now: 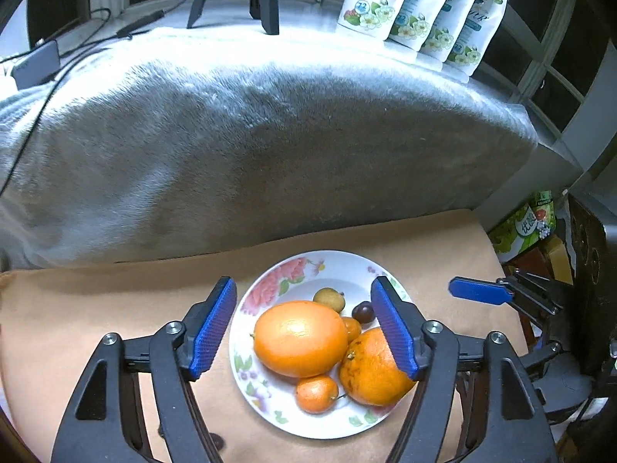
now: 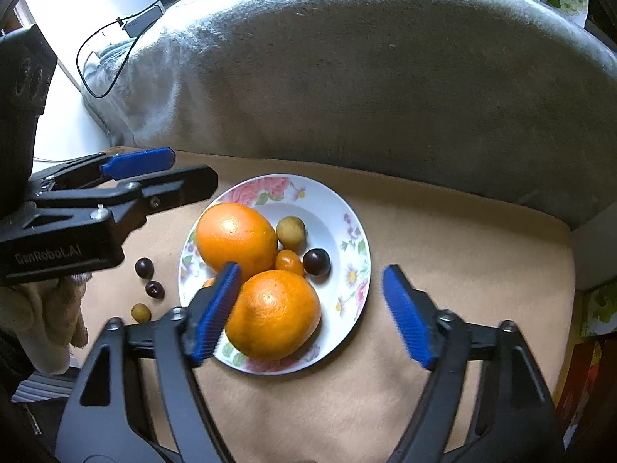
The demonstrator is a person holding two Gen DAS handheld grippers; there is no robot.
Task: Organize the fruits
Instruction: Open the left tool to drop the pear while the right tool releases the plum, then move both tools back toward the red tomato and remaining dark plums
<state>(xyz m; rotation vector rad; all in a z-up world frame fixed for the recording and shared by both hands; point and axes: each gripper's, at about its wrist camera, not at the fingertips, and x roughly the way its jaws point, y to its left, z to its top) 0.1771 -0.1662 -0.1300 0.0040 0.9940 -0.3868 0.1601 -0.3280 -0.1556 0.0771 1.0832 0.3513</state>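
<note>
On the floral plate (image 2: 356,231): two large oranges (image 2: 236,240) (image 2: 274,314), touching one another; two small orange kumquat-like fruits, one wedged between the oranges (image 2: 289,262), the other at the near rim (image 1: 317,393); one yellow-green longan-like fruit (image 2: 291,231) behind the farther orange; one dark round fruit (image 2: 316,262) just beside the wedged kumquat. Six fruits on the plate in all.

Off the plate, on the tan cloth (image 2: 443,231) to the plate's left: two more dark fruits (image 2: 144,267) (image 2: 154,289) and one small yellow-green fruit (image 2: 140,312). Seen only from the right wrist view; hidden from the left wrist view.

Seen fully only from the left wrist view: the near-rim kumquat, barely peeking out behind a blue pad in the other view. Also four white floral pouches (image 1: 420,7) standing in a row far behind the plate, beyond the grey blanket (image 1: 270,135).

Left gripper (image 1: 304,328) above the plate, jaws spread wide on either side of the farther orange, pads clear of it, holding nothing. Right gripper (image 2: 312,316) likewise spread, around the nearer orange; one pad overlapping the fruit's edge, contact not certain, the other well clear.
</note>
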